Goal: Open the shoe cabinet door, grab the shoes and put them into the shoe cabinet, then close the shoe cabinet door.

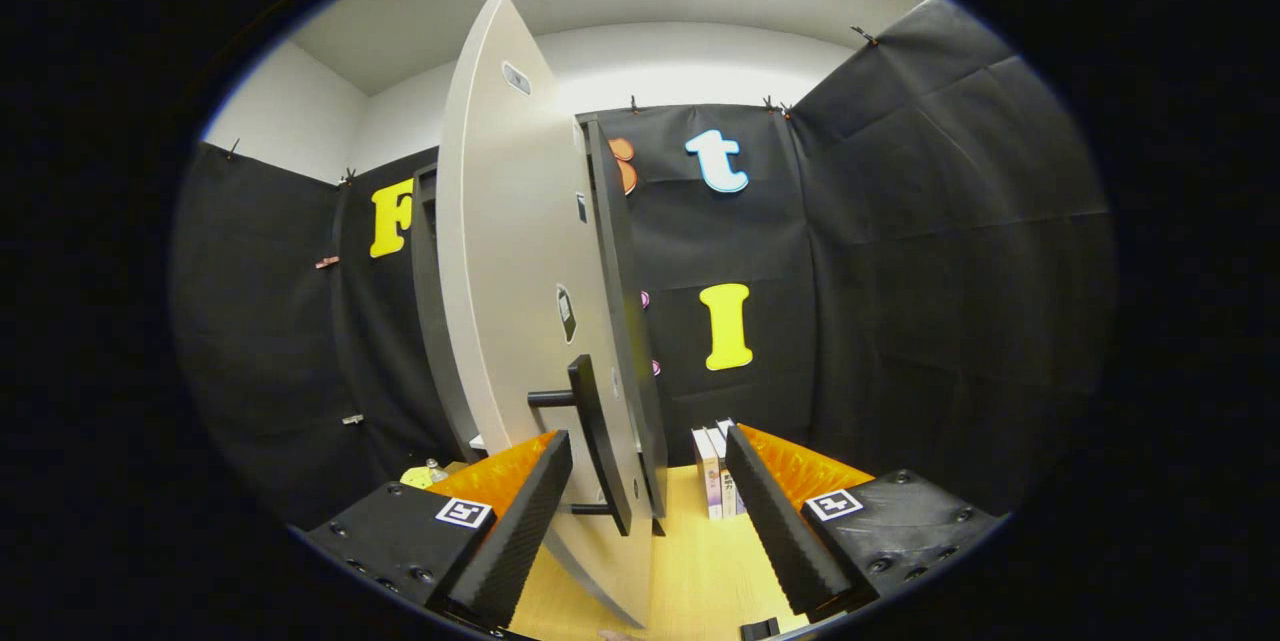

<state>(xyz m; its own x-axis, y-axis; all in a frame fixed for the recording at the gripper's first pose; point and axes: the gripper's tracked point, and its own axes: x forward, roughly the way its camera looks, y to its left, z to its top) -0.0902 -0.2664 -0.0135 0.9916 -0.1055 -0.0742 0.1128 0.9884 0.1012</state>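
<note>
Fingers of the gripper (650, 511) stand open and hold nothing. Between them, nearer to the left finger, is the dark bar handle (597, 441) of the shoe cabinet door (520, 261); it is hard to tell if the left finger touches it. The pale door is swung out, edge-on toward the fingers, so the opening step seems done or nearly done. Beyond the fingers, some small boxes (715, 471) stand on the wooden worktop (690, 571). Putting the shoes inside and closing the door seem still left.
</note>
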